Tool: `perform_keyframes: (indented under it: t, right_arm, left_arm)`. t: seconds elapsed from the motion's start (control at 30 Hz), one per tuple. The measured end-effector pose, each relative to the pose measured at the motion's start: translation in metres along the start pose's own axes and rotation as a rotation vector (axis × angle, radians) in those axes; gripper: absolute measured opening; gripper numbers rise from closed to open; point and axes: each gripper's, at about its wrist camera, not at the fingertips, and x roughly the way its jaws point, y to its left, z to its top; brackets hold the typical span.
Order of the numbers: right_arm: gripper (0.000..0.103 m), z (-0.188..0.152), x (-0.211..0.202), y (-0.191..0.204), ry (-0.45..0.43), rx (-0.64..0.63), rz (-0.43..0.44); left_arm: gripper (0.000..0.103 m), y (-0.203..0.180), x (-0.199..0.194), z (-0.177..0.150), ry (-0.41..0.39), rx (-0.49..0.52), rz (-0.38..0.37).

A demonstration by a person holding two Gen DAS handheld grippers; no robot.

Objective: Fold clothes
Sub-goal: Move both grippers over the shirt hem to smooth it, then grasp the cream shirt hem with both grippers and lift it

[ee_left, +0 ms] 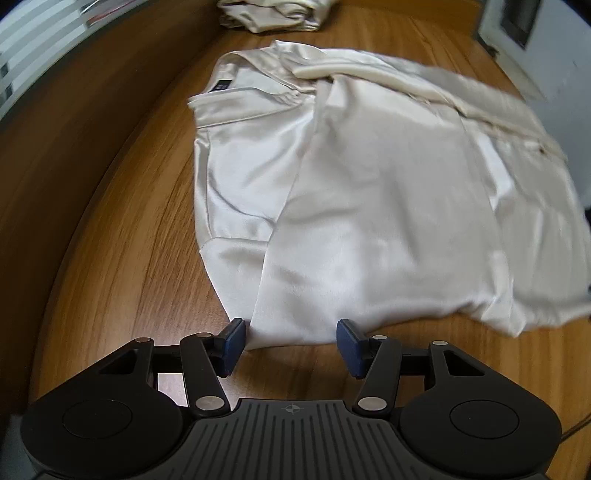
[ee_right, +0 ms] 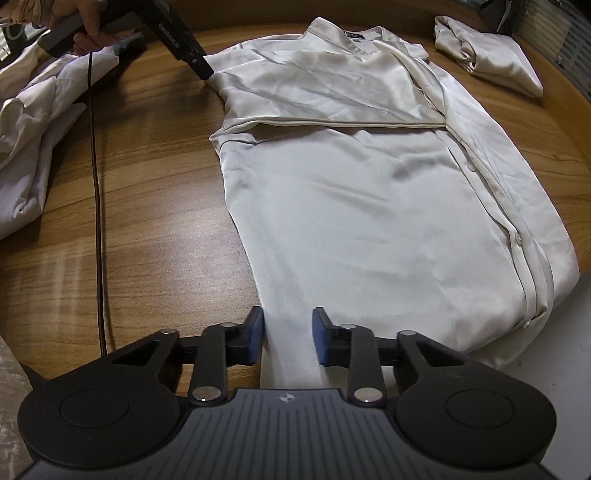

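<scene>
Right gripper (ee_right: 288, 341) is sitting at the near hem of the cream satin shirt (ee_right: 369, 206), blue pads part-way apart with a strip of the hem running between them; pads look just beside the cloth, can't tell if they are actually pressing it. Left gripper (ee_left: 290, 345) is spread wider, pads either side of a shirt corner, cloth edge lying at the tips and not pinched. From the right wrist view the left gripper (ee_right: 205, 70) is showing as a black nose touching the far left shoulder area of the shirt, a hand (ee_right: 83, 26) gripping its grey handle at far left.

Shirt is lying flat on the wooden counter (ee_right: 155, 192), mid-fold: collar far, hem near, one side panel folded over the middle, a sleeve folded across the chest as a horizontal band, button placket running down the right side. Dark collar label (ee_left: 221, 85) is showing in the left wrist view.

Thin dark cable (ee_right: 98, 206) is running near to far along the counter, left of the shirt. Crumpled white garment (ee_right: 29, 140) is piling at the left, well apart from the shirt. Folded cream garment (ee_right: 487, 59) is sitting at far right near the counter edge, apart from the shirt.
</scene>
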Motion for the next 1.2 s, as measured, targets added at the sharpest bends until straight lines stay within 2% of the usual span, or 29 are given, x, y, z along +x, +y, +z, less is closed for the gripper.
perform_keyframes:
  t: [0.07, 0.17, 0.2, 0.23, 0.27, 0.3, 0.37, 0.53, 0.67, 0.93, 1.2]
  right_arm:
    - [0.026, 0.000, 0.000, 0.002, 0.000, -0.003, -0.007]
    - [0.016, 0.001, 0.000, 0.004, 0.000, 0.004, -0.009]
    - [0.010, 0.001, 0.000, 0.004, 0.002, 0.004, -0.014]
    - [0.008, 0.001, 0.000, 0.004, 0.003, 0.004, -0.018]
    - [0.007, 0.002, -0.001, 0.003, 0.002, 0.007, -0.022]
    - [0.006, 0.002, -0.002, 0.001, -0.005, 0.020, -0.023]
    - [0.003, 0.002, -0.006, -0.003, -0.021, 0.046, -0.027]
    - [0.002, 0.003, -0.022, -0.014, -0.070, 0.102, -0.055]
    - [0.002, 0.010, -0.035, -0.027, -0.107, 0.147, -0.082]
    - [0.002, 0.027, -0.044, -0.074, -0.138, 0.252, -0.128]
    - [0.002, 0.037, -0.028, -0.124, -0.114, 0.271, -0.174]
  left_arm:
    - [0.057, -0.001, 0.000, -0.002, -0.014, 0.021, 0.002]
    - [0.056, 0.000, 0.000, -0.003, -0.032, 0.031, 0.005]
    - [0.053, 0.000, -0.001, -0.004, -0.039, 0.037, 0.001]
    - [0.042, -0.001, -0.001, -0.005, -0.044, 0.042, 0.000]
    - [0.022, -0.001, -0.003, -0.005, -0.049, 0.044, 0.001]
    - [0.014, -0.002, -0.004, -0.005, -0.054, 0.047, 0.002]
    - [0.006, -0.002, -0.007, -0.004, -0.071, 0.036, 0.002]
    - [0.005, 0.000, -0.030, 0.009, -0.167, -0.068, -0.018]
    - [0.005, -0.003, -0.042, 0.028, -0.199, -0.087, -0.007]
    - [0.005, -0.001, -0.051, 0.083, -0.213, -0.128, 0.007]
    - [0.005, -0.010, -0.028, 0.140, -0.188, -0.046, 0.079]
